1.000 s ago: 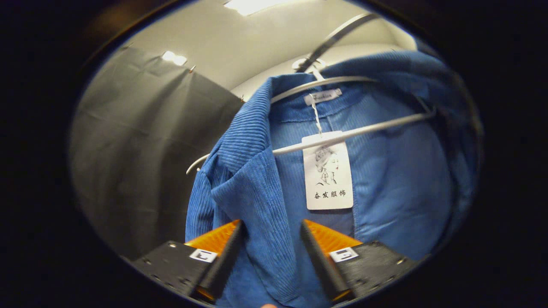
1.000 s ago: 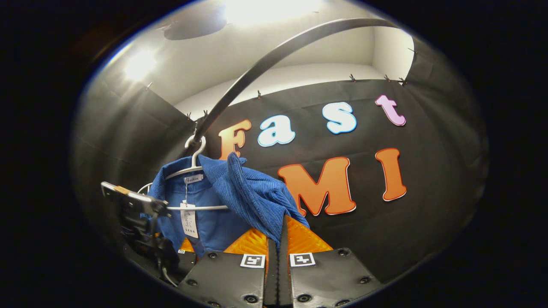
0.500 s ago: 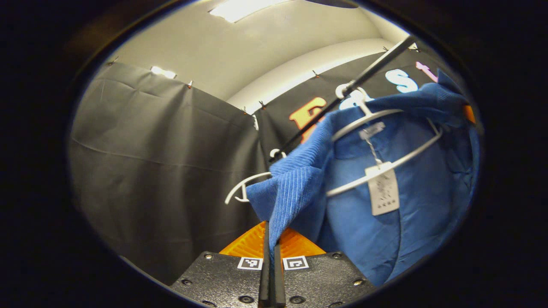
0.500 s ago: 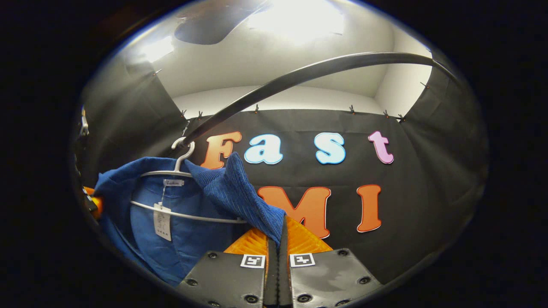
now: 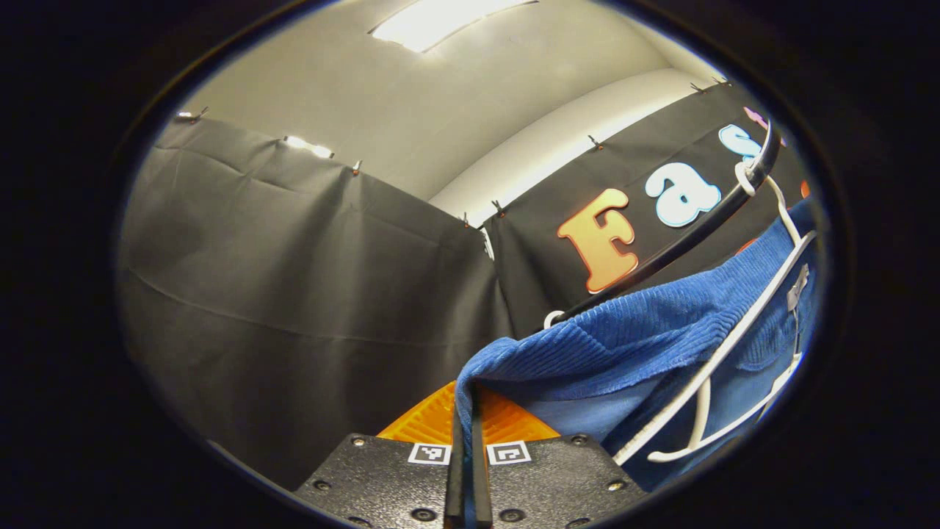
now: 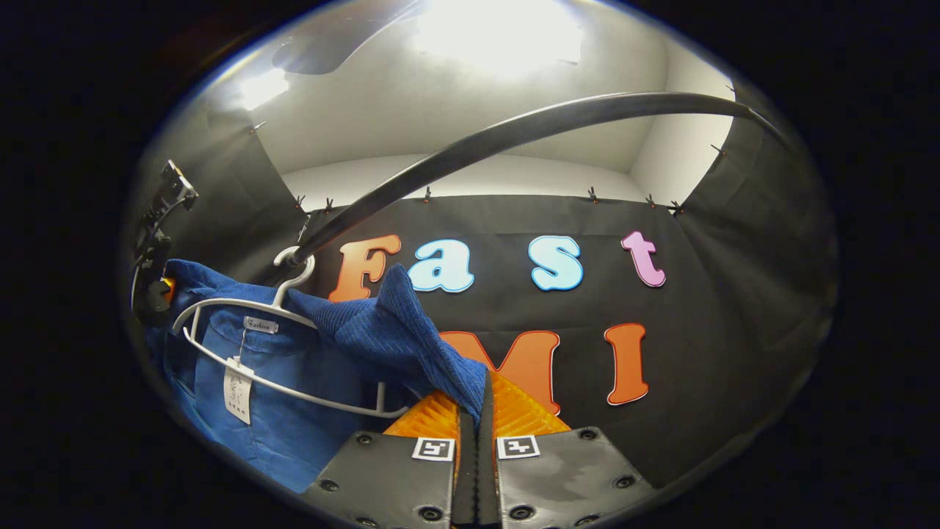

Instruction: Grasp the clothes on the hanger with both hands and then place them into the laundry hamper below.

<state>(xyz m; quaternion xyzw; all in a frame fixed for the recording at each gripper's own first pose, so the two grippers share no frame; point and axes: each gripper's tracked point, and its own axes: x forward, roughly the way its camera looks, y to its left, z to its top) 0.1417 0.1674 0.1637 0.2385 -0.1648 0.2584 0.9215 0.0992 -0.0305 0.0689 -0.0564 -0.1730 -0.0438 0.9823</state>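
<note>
Far left in the right gripper view, the left gripper (image 6: 163,283) sits at the blue corduroy garment's (image 6: 294,411) shoulder. Next along, a white hanger (image 6: 242,305) hooks over a dark rail (image 6: 514,132); a small neck label (image 6: 261,325) carries script too tiny to read, and a paper swing tag (image 6: 237,389) dangles below it, its print illegible. Further right, the right gripper (image 6: 476,400) is clenched on a fold of the garment, both fingers pressing the cloth.

In the left gripper view, black cloth wall (image 5: 294,294) on the left is clipped up under a pale ceiling with a bright light panel (image 5: 433,15). Centre bottom, the left gripper (image 5: 465,411) is clamped on the garment's (image 5: 624,345) ribbed edge. To the right, the hanger (image 5: 734,345) hangs on the rail (image 5: 683,242), the cloth draped over its arm.
</note>
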